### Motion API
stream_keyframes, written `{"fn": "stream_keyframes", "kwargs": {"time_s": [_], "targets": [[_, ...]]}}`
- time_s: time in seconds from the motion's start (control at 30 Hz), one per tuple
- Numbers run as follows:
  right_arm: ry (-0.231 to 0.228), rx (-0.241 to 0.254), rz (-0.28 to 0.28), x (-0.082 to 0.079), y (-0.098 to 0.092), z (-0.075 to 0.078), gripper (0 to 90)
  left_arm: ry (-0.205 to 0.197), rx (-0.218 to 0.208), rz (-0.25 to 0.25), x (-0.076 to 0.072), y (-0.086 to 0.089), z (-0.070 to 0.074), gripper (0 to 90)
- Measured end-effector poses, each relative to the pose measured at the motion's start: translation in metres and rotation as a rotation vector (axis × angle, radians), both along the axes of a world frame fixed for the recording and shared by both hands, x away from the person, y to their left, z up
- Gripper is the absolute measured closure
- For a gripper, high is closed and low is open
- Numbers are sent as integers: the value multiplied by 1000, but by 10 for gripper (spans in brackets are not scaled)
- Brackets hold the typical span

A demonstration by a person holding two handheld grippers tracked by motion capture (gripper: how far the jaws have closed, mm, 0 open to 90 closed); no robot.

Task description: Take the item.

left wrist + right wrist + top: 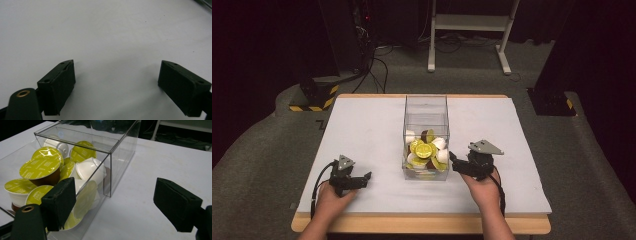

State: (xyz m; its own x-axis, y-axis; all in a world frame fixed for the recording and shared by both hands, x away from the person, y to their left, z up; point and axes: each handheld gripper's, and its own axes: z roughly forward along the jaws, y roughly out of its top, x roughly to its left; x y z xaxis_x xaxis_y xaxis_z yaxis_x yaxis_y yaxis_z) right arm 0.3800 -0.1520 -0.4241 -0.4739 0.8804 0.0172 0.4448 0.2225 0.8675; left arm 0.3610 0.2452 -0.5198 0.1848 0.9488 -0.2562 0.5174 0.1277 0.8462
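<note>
A clear plastic box (426, 107) stands in the middle of the white table top, its near end piled with coffee capsules (424, 149) that have yellow-green lids and white or brown cups. My right gripper (453, 161) is beside the box's right wall, open and pointing at it. In the right gripper view the box (120, 147) and capsules (41, 167) lie behind one jaw, the other jaw is over bare table, and nothing is between them (115, 187). I cannot tell whether that jaw touches the wall. My left gripper (364, 179) rests low at the table's near left, open and holding nothing (117, 66).
The white table top (362, 130) has bare surface left and right of the box. Behind the table are a white frame (469, 30), cables and dark stands on a grey floor. The table's wooden front edge (422, 224) is close to the hands.
</note>
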Motion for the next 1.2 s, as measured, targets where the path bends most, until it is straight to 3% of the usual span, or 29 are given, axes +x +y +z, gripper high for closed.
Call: {"fn": "stream_keyframes", "kwargs": {"time_s": [0.83,1.2], "targets": [[3,19,63,6,24,5,196,0,1,-1,0,0,0,144],[11,16,107,7,43,5,195,2,2,-1,0,0,0,144]]}}
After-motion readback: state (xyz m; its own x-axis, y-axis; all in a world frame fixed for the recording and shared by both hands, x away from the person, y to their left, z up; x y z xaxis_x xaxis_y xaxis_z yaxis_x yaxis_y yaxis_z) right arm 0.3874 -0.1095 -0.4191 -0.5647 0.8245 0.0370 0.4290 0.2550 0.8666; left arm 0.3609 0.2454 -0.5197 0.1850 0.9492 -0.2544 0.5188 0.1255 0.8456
